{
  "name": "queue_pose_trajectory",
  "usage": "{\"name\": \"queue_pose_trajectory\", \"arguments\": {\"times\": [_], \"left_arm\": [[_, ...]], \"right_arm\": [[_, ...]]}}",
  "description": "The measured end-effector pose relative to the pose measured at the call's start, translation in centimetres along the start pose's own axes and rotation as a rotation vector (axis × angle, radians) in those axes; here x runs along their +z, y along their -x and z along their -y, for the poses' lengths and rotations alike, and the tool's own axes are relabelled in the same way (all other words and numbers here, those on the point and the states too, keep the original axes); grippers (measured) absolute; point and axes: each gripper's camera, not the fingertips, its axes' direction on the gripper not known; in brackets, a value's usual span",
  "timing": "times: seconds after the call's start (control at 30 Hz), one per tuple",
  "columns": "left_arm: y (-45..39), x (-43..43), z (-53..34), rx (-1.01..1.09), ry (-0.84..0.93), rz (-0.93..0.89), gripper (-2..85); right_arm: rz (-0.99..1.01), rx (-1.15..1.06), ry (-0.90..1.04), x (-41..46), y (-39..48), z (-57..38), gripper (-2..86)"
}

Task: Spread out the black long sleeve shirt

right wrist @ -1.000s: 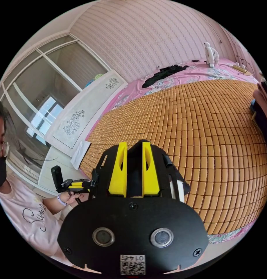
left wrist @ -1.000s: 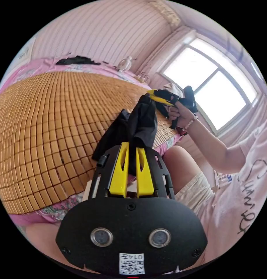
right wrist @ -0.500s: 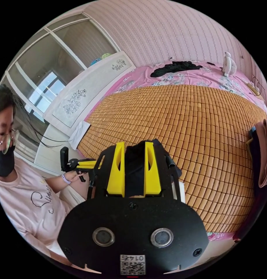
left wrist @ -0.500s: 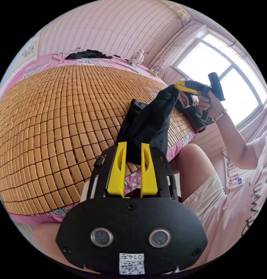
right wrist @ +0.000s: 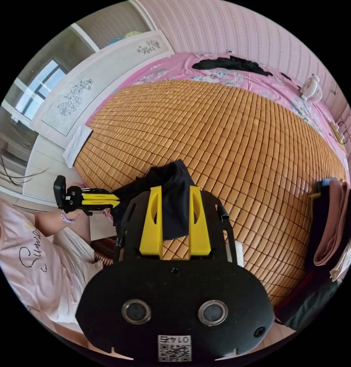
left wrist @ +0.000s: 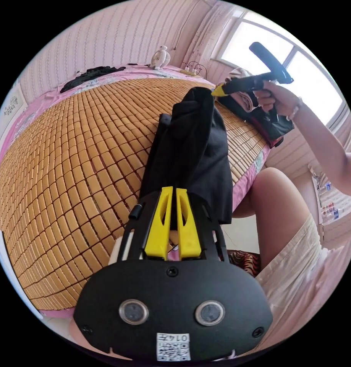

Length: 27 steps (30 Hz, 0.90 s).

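Both grippers grasp one garment, the black long sleeve shirt (left wrist: 194, 153), which hangs stretched between them above the near edge of the bed. In the left gripper view, the left gripper (left wrist: 172, 191) with its two yellow plastic jaws is clenched on a bunched edge of the shirt, jaws nearly together with cloth pinched between them. From there the fabric runs up and away to the right gripper (left wrist: 217, 91), held in the person's hand (left wrist: 274, 100) near the bright window (left wrist: 297, 72); its yellow tips meet the shirt's far corner.

Leftmost in that view lies the woven bamboo mat of orange-brown tiles (left wrist: 68, 160), covering a pink floral bedsheet (left wrist: 41, 99). A second dark garment (left wrist: 87, 72) lies crumpled at the far side of the bed, and a small white desk fan (left wrist: 160, 58) stands beyond the mat. To the right are the person's bare knee (left wrist: 274, 198) and pale shorts (left wrist: 297, 260).

In the right gripper view, going from the left, the left gripper (right wrist: 116, 199) appears held beside the bed's edge, with black cloth leading from it towards the right gripper's own yellow jaws, which stand on either side of a fold of shirt and press on it. A stack of folded clothes in pink and dark tones (right wrist: 332, 225) sits at the mat's right edge.
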Motion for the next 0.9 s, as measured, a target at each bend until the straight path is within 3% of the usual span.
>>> {"name": "queue_pose_trajectory", "arguments": {"times": [0.4, 0.63, 0.7, 0.8, 0.9], "left_arm": [[3.6, -4.8, -3.2, -0.214, -0.088, -0.124, -1.0], [5.1, -2.6, -5.5, -0.247, 0.018, -0.027, -0.9], [5.5, -2.9, -6.2, -0.277, -0.004, -0.047, -0.8], [5.6, -4.0, -6.7, -0.287, 0.011, -0.026, -0.2], [5.5, -6.3, -7.6, -0.275, -0.066, -0.03, 4.3]], "right_arm": [[0.101, -0.032, -0.136, 6.1, 1.7, 6.5, 1.3], [0.015, 0.025, 0.023, 13.7, 0.6, 9.5, 0.3], [0.033, 0.034, 0.001, 13.3, 0.7, 9.9, 0.6], [0.123, -0.038, -0.188, 9.6, 1.3, 9.7, 2.3], [0.141, -0.103, -0.272, 6.3, 1.0, 9.1, 10.3]]}}
